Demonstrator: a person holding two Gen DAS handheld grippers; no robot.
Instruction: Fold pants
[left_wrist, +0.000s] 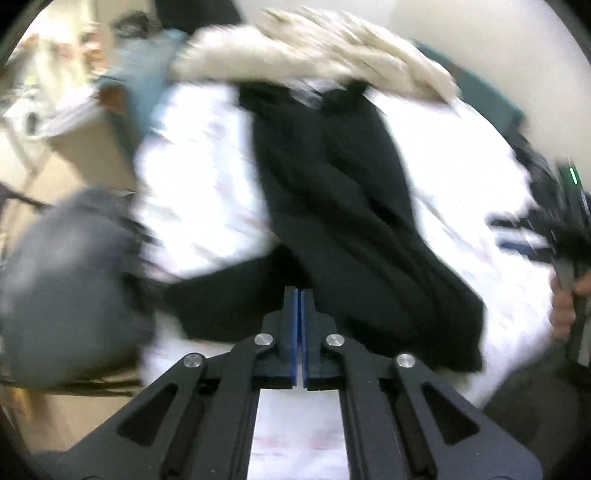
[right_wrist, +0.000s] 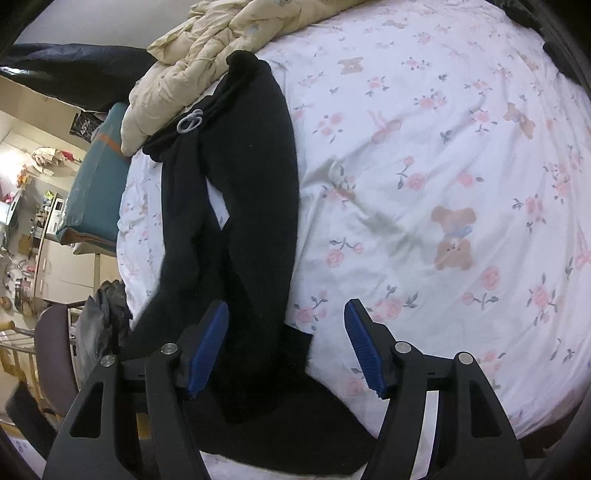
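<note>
Black pants (right_wrist: 255, 206) lie lengthwise on a floral bed sheet (right_wrist: 424, 166), waistband with a white drawstring (right_wrist: 190, 122) at the far end against a cream quilt (right_wrist: 207, 55). My right gripper (right_wrist: 286, 343) is open, its blue pads either side of a leg end near the bed's front edge. In the blurred left wrist view the pants (left_wrist: 343, 206) run up the sheet (left_wrist: 199, 192). My left gripper (left_wrist: 298, 295) has its blue pads together at the pants' near hem; whether cloth is pinched I cannot tell. The right gripper (left_wrist: 561, 221) shows at the right edge.
The cream quilt (left_wrist: 314, 48) is bunched at the bed's far end. A teal mattress edge (right_wrist: 99, 177) and a cluttered room lie left of the bed. A chair with dark clothes (right_wrist: 88, 325) stands at the near left corner; a grey bundle (left_wrist: 66, 280) shows left.
</note>
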